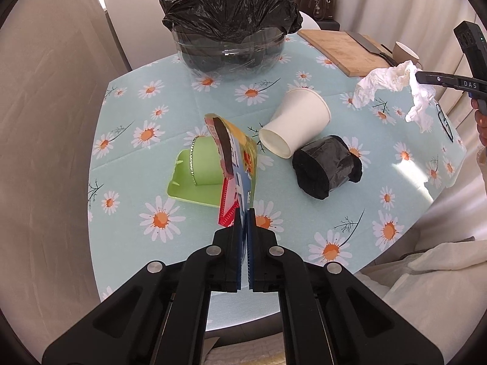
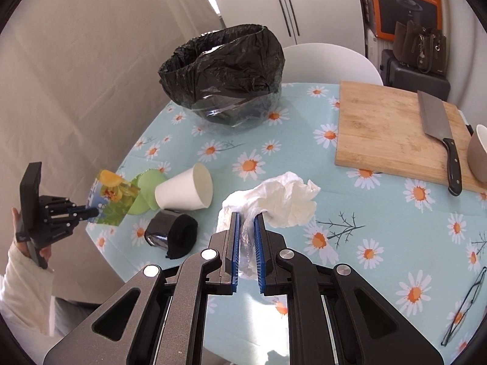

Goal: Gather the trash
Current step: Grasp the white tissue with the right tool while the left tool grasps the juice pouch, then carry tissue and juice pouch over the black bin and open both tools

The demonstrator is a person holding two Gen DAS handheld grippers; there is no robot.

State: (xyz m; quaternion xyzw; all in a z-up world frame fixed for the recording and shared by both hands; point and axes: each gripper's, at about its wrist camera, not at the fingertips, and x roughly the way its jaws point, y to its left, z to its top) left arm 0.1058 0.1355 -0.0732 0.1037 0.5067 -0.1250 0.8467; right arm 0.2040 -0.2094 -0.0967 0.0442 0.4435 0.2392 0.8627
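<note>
Status: two items are lifted, none visibly deposited. The left gripper [image 1: 243, 213] is clamped on the colourful wrapper [image 1: 236, 164]; the right gripper [image 2: 246, 216] is clamped on the crumpled tissue [image 2: 280, 197]. Both loads hang above the table [image 2: 380, 228], well short of the bag-lined bin [image 2: 225, 70], whose contents cannot be made out. The paper cup [image 1: 293, 121] lies on its side, uncollected
</note>
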